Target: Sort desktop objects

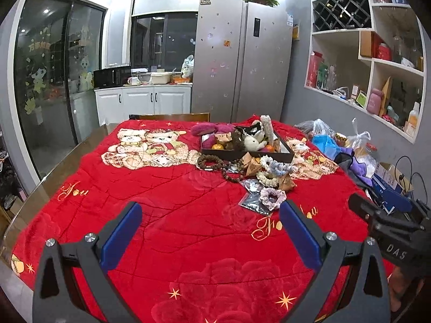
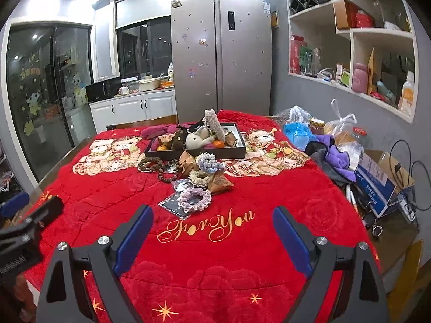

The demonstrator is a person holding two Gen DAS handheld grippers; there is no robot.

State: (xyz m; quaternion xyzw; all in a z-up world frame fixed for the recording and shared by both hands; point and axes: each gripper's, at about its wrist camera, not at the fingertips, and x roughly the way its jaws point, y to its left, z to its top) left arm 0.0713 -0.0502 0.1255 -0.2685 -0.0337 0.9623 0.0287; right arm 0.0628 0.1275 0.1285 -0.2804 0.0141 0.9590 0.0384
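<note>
Both grippers, left [image 1: 210, 228] and right [image 2: 212, 231], are hovering with jaws spread, empty, above the red blanket [image 2: 242, 255]. The pink scrunchie [image 2: 194, 198] is lying before the dark tray [image 2: 199, 154]. Only the right view is showing "For You" whole.

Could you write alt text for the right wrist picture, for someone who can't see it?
Open tongs with blue pads hover, holding nothing, over a red blanket reading "For You". Just beyond lie a pale purple scrunchie, other scrunchies and wooden beads, in front of a dark tray piled with plush toys and oranges. A silver fridge stands behind.
</note>
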